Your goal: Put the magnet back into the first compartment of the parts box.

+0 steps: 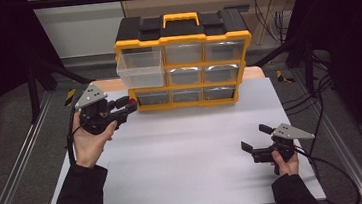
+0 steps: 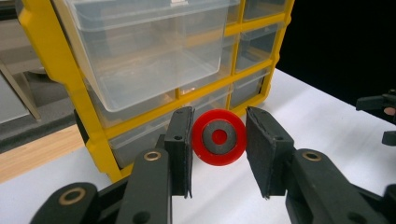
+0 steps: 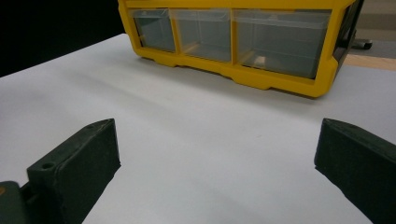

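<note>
We hold the red disc clamped in the left gripper, its jaws just below the open drawer; the right gripper, jaws apart, sits far off.

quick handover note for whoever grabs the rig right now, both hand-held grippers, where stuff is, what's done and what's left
Left hand-held gripper: holds a red disc between its pads, raised beside the organizer's lower left corner.
Right hand-held gripper: open, empty, low over the white table at the right.
Yellow drawer organizer: at the table's back; its top-left drawer is pulled out and looks empty, the others are shut.
Done: disc picked up, drawer opened.
Left, probably: put the disc into the open drawer and push it shut.
</note>
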Motion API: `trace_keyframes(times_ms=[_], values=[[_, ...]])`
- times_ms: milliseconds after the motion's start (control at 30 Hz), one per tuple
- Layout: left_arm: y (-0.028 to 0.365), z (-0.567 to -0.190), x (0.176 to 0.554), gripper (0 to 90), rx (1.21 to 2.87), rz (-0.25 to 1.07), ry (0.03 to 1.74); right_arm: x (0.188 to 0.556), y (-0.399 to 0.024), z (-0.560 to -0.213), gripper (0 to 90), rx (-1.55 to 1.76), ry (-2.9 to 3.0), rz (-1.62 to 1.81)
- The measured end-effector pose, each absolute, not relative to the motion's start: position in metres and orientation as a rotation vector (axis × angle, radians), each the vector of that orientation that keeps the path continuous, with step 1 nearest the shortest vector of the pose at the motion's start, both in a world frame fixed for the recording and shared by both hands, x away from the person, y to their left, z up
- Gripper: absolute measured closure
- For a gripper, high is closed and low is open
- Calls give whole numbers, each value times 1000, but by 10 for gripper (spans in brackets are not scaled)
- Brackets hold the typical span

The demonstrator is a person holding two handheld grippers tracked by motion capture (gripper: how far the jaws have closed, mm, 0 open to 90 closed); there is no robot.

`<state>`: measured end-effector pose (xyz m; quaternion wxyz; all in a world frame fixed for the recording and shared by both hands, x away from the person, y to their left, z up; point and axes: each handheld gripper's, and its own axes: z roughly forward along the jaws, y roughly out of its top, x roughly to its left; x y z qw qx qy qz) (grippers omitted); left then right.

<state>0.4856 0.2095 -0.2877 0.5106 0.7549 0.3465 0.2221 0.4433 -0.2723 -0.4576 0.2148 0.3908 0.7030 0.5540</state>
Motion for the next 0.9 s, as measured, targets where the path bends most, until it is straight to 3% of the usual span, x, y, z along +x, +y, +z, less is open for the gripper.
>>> trace_keyframes(times_ms=[900], values=[[200,-255,494,625,1810,573,817,443,-272,-458,4,1084,1948,1537]])
